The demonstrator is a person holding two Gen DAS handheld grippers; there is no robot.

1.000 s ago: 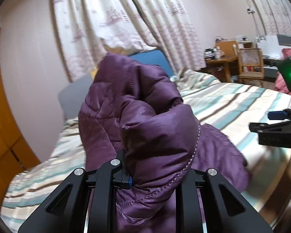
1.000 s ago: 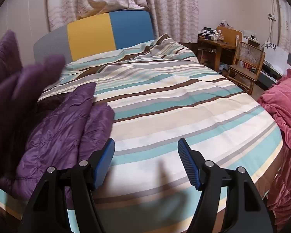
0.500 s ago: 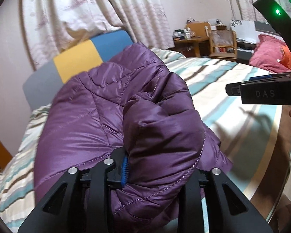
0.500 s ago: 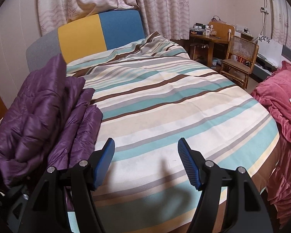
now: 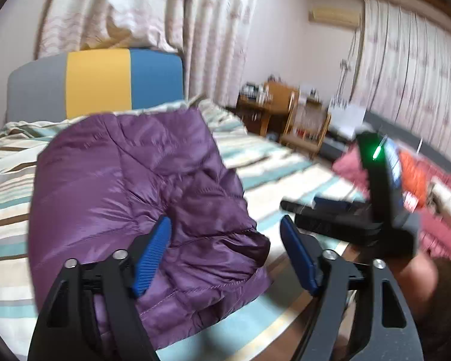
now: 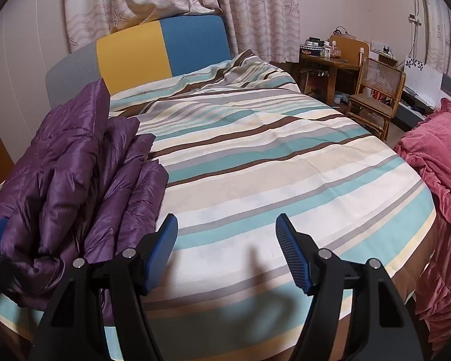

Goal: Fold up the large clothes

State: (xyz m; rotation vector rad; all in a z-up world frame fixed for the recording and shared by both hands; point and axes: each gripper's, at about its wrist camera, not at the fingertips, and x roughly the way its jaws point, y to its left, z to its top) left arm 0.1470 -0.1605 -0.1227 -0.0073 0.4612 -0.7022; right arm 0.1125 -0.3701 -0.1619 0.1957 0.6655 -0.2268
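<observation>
Released a moment ago, the purple quilted down jacket (image 5: 129, 186) now lies as a folded bundle on the bed with the striped cover (image 6: 270, 165); one second earlier its cloth was bunched and pinched tight in the left claw (image 5: 225, 240) and lifted above the bed. Now the jaws of this claw are opening, and only the near hem of the jacket sits in the gap between them; the blue pads do not press it.

From the left claw, the jacket lies straight ahead and a little to the left, with its near edge just under the fingers. In the right wrist view the same bundle is at the left side of the bed, near the foot edge, and its long axis runs from the near edge toward the grey, yellow and blue headboard (image 6: 153, 48). The right claw (image 6: 227, 249) is wide and empty above the bare stripes, beside the jacket but apart from it, exactly as in the earlier frames.

So the left hand is clearly the nearer one. I judge that the next move, pressing the fold flat or taking a new edge, depends on this: the left claw reaches forward, while the right one must cross to its left.
</observation>
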